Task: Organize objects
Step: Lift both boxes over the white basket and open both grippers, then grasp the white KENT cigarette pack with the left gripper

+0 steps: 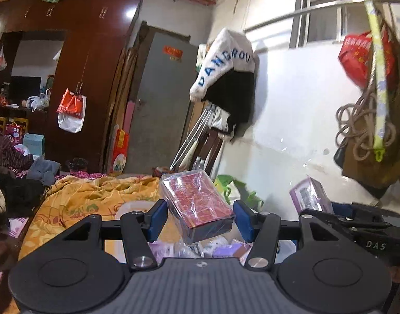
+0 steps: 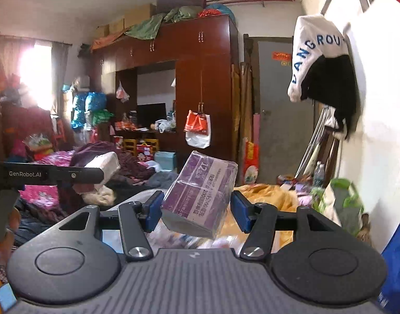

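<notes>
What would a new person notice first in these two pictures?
Each gripper holds a wrapped box up in the air: the left gripper a red box, the right gripper a purple box. On the right wall hangs a white garment with blue letters.

- The red box (image 1: 198, 206) between the left gripper's (image 1: 200, 219) blue pads wears glossy, crinkled clear plastic wrap.
- The purple box (image 2: 200, 198) between the right gripper's (image 2: 197, 209) pads shows the same shiny film.
- Both grippers look matt black plastic, with bright metal screws.
- Beyond the left gripper, an orange quilt (image 1: 95, 196) looks soft cloth.
- Farther off, the wardrobe (image 2: 200, 78) is polished, glossy dark wood.
</notes>
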A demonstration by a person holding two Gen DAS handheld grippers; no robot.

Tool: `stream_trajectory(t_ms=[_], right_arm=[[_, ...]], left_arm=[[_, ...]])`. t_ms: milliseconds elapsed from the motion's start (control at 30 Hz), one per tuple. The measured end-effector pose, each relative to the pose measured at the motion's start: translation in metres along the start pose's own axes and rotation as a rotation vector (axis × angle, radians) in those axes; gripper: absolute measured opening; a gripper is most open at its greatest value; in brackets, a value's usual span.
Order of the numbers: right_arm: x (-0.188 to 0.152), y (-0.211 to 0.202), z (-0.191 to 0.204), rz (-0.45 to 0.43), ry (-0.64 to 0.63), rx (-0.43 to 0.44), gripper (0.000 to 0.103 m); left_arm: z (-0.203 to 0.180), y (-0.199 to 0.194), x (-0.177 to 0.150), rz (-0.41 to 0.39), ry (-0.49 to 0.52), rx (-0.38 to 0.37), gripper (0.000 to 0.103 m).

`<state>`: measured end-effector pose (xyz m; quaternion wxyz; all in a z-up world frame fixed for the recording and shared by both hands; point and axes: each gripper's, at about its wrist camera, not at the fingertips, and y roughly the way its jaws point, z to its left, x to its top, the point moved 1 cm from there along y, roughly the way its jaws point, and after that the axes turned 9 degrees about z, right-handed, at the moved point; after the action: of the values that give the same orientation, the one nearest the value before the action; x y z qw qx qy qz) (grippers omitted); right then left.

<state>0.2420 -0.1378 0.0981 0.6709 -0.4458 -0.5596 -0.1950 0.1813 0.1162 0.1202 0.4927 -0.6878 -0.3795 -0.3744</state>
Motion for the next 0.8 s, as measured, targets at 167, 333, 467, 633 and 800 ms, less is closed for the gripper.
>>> stream_trajectory(t_ms=[167,333,467,633,800], right_arm=[[0.004,0.043,-0.019,0.079,-0.001,-0.04,0.059],[-0.011,0.06,-0.032,0.117,0.015,-0.021,0.066],[-0.02,0.05,-0.025,0.105,-0.014,-0.075,0.096],[-0.026,0.005,-0.027,-0.01,0.054,-0.009,0.103],[-0.059,-0.021,-0.036,0.027,0.138,0.035,0.103]], left_arm=[[-0.005,0.048,0.015,0.09,-0.027,0.026,0.059],[-0.007,0.084,0.008,0.13,-0.032,0.062,0.059],[-0.005,0.096,-0.004,0.167,-0.032,0.12,0.089],[-0.01,0.051,-0.02,0.089,-0.017,0.103,0.089],[-0.03,0.004,-0.066,0.043,0.049,0.099,0.095]])
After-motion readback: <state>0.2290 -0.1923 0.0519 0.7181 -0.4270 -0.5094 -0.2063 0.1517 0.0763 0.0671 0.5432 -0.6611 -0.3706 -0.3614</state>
